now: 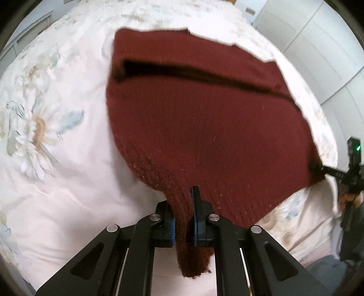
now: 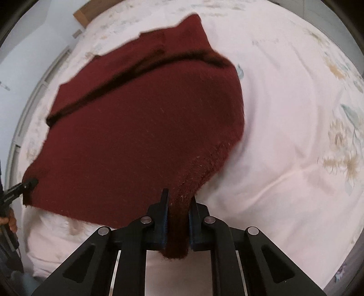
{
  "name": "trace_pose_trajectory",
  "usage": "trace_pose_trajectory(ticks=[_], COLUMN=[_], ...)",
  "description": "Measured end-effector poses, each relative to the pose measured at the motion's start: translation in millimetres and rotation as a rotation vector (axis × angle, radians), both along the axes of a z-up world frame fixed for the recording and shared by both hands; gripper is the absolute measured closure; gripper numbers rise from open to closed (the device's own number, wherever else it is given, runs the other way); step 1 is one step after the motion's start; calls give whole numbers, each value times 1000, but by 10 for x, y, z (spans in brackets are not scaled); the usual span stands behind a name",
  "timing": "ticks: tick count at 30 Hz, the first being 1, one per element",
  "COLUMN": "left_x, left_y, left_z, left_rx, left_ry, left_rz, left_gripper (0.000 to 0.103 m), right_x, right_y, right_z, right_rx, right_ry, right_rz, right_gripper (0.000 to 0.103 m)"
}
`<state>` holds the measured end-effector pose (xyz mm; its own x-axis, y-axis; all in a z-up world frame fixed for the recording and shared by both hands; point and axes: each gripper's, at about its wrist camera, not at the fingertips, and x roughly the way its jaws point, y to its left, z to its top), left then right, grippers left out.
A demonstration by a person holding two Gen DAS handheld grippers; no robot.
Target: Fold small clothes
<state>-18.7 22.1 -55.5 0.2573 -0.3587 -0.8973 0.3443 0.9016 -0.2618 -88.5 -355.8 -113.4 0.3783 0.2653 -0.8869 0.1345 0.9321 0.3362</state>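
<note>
A dark red knitted garment [image 1: 204, 118] lies spread over a floral bedsheet [image 1: 56, 170], its near edge lifted. My left gripper [image 1: 183, 200] is shut on the garment's near left corner, with knit bunched between its blue pads. My right gripper [image 2: 178, 202] is shut on the near right corner of the same garment [image 2: 136, 127]. A dark fold line crosses the far part of the cloth. The right gripper also shows at the right edge of the left wrist view [image 1: 318, 167], and the left gripper at the left edge of the right wrist view [image 2: 29, 183].
The pale bedsheet [image 2: 295, 136] with flower prints covers the bed on all sides of the garment. White cupboard doors [image 1: 329, 57] stand beyond the bed's right side. A wooden headboard corner [image 2: 83, 14] shows at the far end.
</note>
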Motion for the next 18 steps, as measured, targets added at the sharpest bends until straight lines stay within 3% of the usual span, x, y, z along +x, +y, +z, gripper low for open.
trace_pose_trajectory(ticks=[11,13,18], left_x=[518,531,984], left_y=[26,407,467], left_z=[699,826,1007], left_rx=[-91,-107,-131], left_ry=[-112,-126,-156], left_rz=[68,88,154], left_gripper=[95,95,95], right_x=[386,527,963], right_y=[-297,-258,-267], right_z=[819,938,1194], right_rx=[28,14,-13], right_ry=[-214,-246,-321], right_rz=[-63,-76,-109], right_gripper=[91,91,91])
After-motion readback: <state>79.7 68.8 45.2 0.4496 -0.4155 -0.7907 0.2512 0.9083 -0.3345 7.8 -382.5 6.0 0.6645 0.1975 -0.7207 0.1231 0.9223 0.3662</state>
